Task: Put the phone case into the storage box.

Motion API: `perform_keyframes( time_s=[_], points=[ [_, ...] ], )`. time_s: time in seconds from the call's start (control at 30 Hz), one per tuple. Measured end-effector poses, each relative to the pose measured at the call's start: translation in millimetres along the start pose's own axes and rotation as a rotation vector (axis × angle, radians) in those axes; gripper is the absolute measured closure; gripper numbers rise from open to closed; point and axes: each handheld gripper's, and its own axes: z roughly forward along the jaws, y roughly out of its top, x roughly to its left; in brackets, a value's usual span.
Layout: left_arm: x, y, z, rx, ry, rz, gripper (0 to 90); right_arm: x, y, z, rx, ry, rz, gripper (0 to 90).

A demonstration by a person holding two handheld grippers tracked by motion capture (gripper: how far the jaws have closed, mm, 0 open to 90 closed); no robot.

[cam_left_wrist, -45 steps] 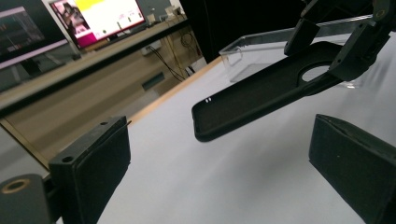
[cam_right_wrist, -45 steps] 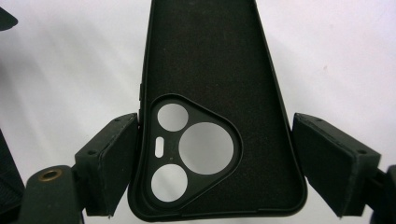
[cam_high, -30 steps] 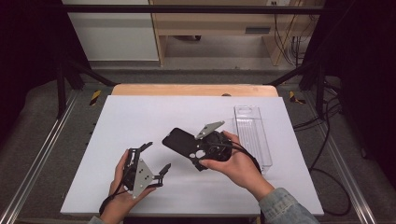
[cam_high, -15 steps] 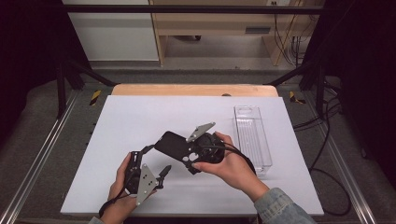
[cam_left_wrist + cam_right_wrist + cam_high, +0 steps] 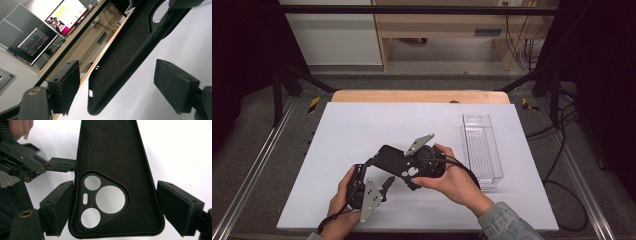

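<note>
A black phone case (image 5: 389,157) with a three-hole camera cutout lies inside-up between the pads of my right gripper (image 5: 404,165), which is shut on its camera end (image 5: 112,150). In the right gripper view the left pad (image 5: 58,210) presses the case's edge. My left gripper (image 5: 375,175) sits at the case's other end. In the left gripper view that end (image 5: 125,57) lies between the pads (image 5: 66,87) with a gap on each side. The left jaws have just been closing and stand open around the case. One left finger (image 5: 60,165) reaches the case's side.
A clear plastic tray (image 5: 482,150) stands lengthwise on the right of the white table top (image 5: 362,120). Metal rails run along both sides of the table. Cables hang at the far right. Monitors (image 5: 50,27) stand beyond the table in the left gripper view.
My right gripper has carried the case leftward and nearer to the left gripper. The left gripper stayed in place and its jaws narrowed around the case's end.
</note>
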Motion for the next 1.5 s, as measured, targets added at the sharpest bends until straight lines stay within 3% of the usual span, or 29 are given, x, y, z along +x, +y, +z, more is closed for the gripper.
perform_keyframes(
  time_s=[0.63,0.73,1.2,1.37,1.5],
  points=[
    [-5.3,0.4,0.7,0.007,0.011,0.095,36.3,6.4,6.0,4.2,0.001,0.03,-0.02,17.0],
    [-6.0,0.0,-0.2,0.009,0.013,0.127,41.3,7.8,7.0,6.5,0.001,0.038,-0.028,17.0],
    [-9.1,-1.5,1.4,0.036,0.018,0.186,55.7,10.9,10.1,10.1,0.022,0.059,-0.028,16.4],
    [-8.9,-1.8,0.2,0.045,0.0,0.198,70.0,10.1,9.0,10.0,0.008,0.068,-0.026,16.0],
    [-11.0,-0.9,0.7,0.076,-0.027,0.222,75.4,8.5,7.9,10.4,-0.015,0.084,-0.006,14.3]
  ],
)
